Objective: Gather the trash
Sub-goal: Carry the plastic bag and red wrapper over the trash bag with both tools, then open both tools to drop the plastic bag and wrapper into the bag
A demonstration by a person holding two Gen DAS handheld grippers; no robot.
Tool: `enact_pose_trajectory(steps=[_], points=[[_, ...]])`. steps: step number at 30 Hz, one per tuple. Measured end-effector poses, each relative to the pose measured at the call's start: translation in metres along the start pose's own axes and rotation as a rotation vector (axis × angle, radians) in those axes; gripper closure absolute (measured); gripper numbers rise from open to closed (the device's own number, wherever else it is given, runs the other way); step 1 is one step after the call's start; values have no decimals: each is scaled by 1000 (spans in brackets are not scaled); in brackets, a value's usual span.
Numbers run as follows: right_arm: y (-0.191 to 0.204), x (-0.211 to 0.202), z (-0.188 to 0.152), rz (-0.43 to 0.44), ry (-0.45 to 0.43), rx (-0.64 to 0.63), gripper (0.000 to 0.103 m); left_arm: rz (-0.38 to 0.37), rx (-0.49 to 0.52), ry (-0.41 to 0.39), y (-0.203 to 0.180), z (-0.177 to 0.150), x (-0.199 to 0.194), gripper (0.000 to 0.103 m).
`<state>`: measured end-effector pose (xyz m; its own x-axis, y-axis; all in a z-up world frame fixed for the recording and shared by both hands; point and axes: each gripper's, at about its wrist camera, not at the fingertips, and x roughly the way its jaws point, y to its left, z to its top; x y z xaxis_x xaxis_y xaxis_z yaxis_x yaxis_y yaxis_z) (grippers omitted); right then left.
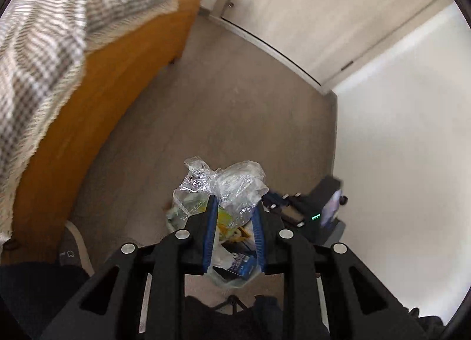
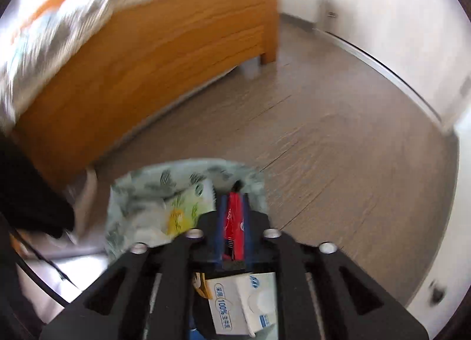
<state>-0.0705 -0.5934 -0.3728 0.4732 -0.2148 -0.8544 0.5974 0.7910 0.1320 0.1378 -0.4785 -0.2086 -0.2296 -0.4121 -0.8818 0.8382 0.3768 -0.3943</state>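
Wrapper (image 2: 234, 222), red, sits lengthwise between the right gripper (image 2: 232, 210) pads, right above the bag (image 2: 138, 193) mouth; whether they still pinch it I cannot tell. Left gripper (image 1: 234, 207) clamps the bag's clear rim (image 1: 223, 181), holding it over the floor (image 1: 235, 104)

A trash bag (image 1: 223, 190) sits on the floor (image 1: 235, 104) right of the bed (image 1: 97, 98).

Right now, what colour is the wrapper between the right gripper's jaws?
Red, with small white marks; the wrapper shows best in the right wrist view.
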Motion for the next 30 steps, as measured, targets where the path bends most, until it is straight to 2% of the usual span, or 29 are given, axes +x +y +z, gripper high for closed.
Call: enact_pose_trajectory(steps=[1,2,6,10,13,17,21,23,25,26,27,28,30], points=[[-14,-12,1,15,-29,59,70,-6,11,20,-6,2,8,82],[-24,-21,1,16,-48,100,68,-9,23,46,-13,4,18,82],[-53,-48,-5,43,-107,217,68,11,60,131,-32,8,57,82],[-52,-56,-15,44,-107,227,68,-16,64,222,-42,14,96,82],[-53,-60,-20,49,-106,251,68,-55,25,311,-39,20,140,82],[-55,-61,-26,66,-100,295,68,-24,38,391,-39,21,197,82],[-60,-66,-40,58,-91,342,68,-5,-15,498,-36,5,248,82],[-67,-65,-45,60,-84,379,68,20,-36,526,-31,2,268,81],[-71,-63,-49,57,-66,400,68,31,-67,556,-28,0,283,77],[-73,-62,-50,51,-59,400,68,54,-86,569,-27,-1,289,63],[-74,-61,-50,45,-56,400,68,84,-109,579,-25,0,291,56],[-75,-62,-49,43,-57,401,68,93,-139,574,-22,2,291,52],[-75,-62,-48,42,-60,402,68,50,-158,548,-18,6,283,51]])
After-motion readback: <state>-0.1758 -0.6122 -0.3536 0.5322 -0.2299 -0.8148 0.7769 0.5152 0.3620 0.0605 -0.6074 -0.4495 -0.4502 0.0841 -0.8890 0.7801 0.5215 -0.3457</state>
